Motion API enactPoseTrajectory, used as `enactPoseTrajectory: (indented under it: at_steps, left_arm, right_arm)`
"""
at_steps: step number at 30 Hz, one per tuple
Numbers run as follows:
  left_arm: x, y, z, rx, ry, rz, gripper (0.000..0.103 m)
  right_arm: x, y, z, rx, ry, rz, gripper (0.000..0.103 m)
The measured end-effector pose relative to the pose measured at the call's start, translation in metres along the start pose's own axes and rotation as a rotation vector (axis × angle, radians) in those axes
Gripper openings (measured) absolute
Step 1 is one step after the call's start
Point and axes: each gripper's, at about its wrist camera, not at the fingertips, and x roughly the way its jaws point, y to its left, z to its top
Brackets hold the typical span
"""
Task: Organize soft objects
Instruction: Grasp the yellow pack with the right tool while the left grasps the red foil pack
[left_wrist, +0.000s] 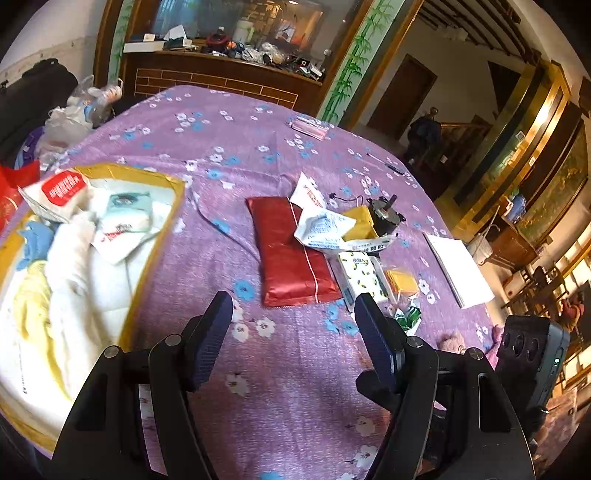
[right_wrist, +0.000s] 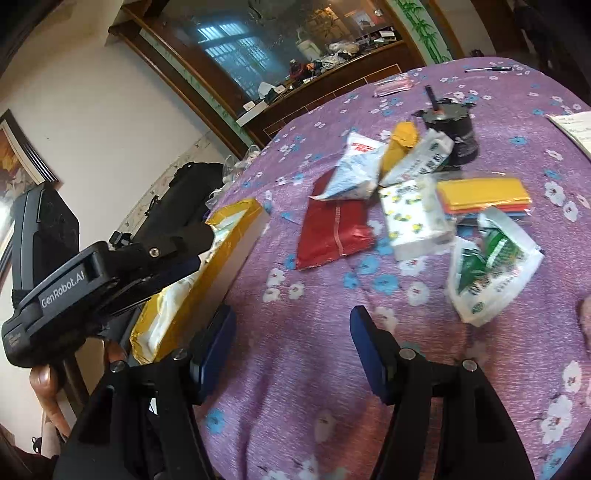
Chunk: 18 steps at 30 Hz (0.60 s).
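Centrally, glossy red pouch (left_wrist: 295, 254) lying flat, crinkled, both grippers (left_wrist: 293, 325) (right_wrist: 291, 332) spread wide, holding nothing

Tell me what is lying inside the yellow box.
The yellow box holds white cloth, a white packet with a red label, another white packet, and blue cloth. Anything beneath these is covered.

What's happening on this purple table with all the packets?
A person holds a gripper in each hand, sorting soft items into the yellow box. It already holds towels and packets. The left gripper and right gripper are both open and empty above the tablecloth. The red pouch and tissue pack still lie loose.
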Motion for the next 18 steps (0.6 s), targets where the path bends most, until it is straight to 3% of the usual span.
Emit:
enactPoseTrajectory:
  at_steps: [11, 15, 18]
  left_arm:
    - [0.031, 0.006, -0.004, -0.023, 0.081, -0.047, 0.069]
    - [0.056, 0.001, 0.006, 0.006, 0.118, -0.051, 0.069]
    - [0.078, 0.003, 0.013, -0.002, 0.151, -0.071, 0.069]
  right_arm:
    - [-0.020, -0.019, 0.015, 0.037, -0.057, -0.056, 0.064]
    - [-0.033, -0.028, 0.046, 0.034, -0.111, -0.164, 0.064]
    - [-0.023, -0.042, 0.073, 0.006, -0.074, -0.321, 0.070]
